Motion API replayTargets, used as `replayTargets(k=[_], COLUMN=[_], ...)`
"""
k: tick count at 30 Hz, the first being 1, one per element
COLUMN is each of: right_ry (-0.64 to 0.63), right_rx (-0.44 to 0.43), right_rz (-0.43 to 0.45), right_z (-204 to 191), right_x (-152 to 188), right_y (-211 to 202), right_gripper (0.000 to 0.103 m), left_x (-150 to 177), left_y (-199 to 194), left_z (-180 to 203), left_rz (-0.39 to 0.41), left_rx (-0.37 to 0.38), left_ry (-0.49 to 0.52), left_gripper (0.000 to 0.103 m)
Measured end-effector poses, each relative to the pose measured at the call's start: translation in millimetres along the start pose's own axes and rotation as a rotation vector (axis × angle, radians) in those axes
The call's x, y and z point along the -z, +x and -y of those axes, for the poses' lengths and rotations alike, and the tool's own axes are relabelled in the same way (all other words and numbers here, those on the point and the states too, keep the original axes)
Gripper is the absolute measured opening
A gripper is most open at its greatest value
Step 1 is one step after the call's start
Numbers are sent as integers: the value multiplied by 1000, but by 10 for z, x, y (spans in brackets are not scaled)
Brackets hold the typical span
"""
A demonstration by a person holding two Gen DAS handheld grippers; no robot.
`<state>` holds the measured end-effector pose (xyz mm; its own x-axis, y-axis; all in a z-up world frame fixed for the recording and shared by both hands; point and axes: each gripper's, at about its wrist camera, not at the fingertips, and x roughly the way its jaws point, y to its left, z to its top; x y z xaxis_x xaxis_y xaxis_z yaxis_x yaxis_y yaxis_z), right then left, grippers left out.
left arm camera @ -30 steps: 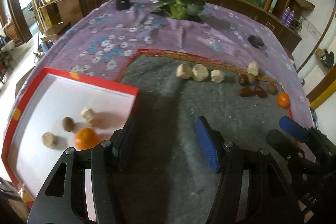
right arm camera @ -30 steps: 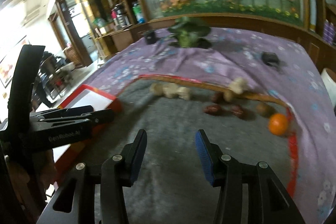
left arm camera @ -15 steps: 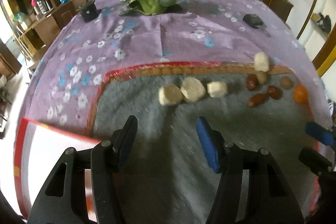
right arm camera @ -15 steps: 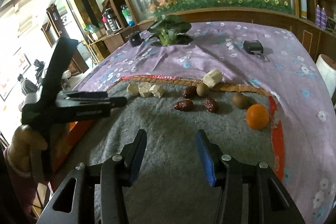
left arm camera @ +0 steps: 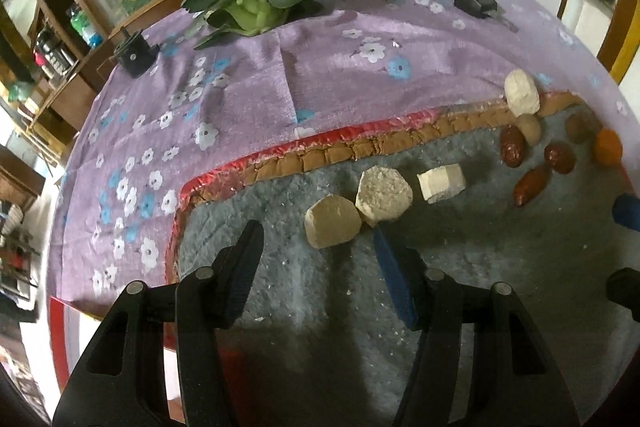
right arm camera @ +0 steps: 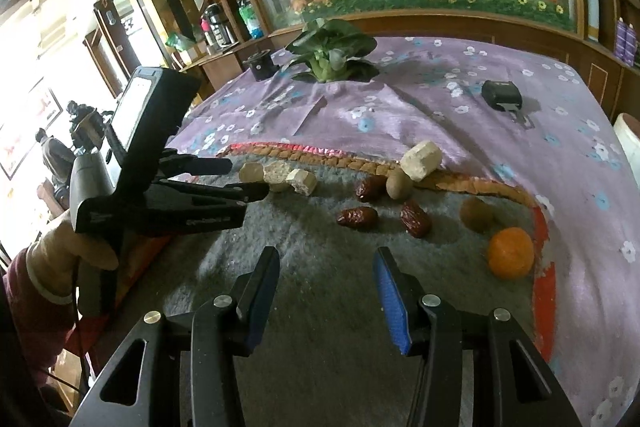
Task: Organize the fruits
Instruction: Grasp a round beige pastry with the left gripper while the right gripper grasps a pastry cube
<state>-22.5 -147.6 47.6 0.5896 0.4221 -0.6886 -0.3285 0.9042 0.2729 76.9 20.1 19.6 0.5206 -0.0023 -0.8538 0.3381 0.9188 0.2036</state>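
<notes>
Hovering over grey mat (left arm camera: 312, 291), left gripper (left arm camera: 316, 247) has jaws apart, just narrowing, nothing btwn; tan lump (left arm camera: 333, 222) sits just beyond tips. Right gripper (right arm camera: 326, 277) open, empty. Only right view shows gloved hand (right arm camera: 66, 255); gripper lettering unreadable.

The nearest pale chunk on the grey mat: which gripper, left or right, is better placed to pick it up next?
Probably left. The left gripper is open, its jaws having just been closing, with the nearest pale chunk just ahead of its fingertips. The right gripper is open over bare grey mat, farther away.
</notes>
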Motion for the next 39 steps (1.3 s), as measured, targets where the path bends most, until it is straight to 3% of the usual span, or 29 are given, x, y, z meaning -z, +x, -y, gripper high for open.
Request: replayTargets(k=[1,2,8,17,23,27,29,31,32,39], right_ry=[-7,-7,-47,-106,-328,-403,-430,-448,-451,-373], right_rx=[-2,-2,1,-23,16,11,6,16,22,-47], right_rz=[-7,-7,-18,-43,-74,-93,-106,-142,-175,-135], right_z=[-15,-15,-99,-221,-352,-365,-367,-356,-339,-308], right_x=[-21,-21,-93,-317,-528,-578,-594,-580,-554,-502], right_y=[34,34,133,479,828,946,1017,1130,1208,1005], right_gripper=[47,47,47,47,47,47,41,24,22,19], left_x=[3,-1,39,194,306,345,360,382,396,491], left_y=[19,29,-15,-396,-537,-603,-627,-623,-622,-665], left_z=[1,-5,-88,-168,-148,-180,-191,-203,-208,-204], left_rz=[-13,-19,-16,46,46,50,52,47,45,39], left_rx=[11,43,56,88,134,146,147,150,149,151], left_ry=[2,-4,-57,-132,-142,-159,-167,-179,-183,-208], left_gripper=[28,25,25,25,25,25,25,25,25,25])
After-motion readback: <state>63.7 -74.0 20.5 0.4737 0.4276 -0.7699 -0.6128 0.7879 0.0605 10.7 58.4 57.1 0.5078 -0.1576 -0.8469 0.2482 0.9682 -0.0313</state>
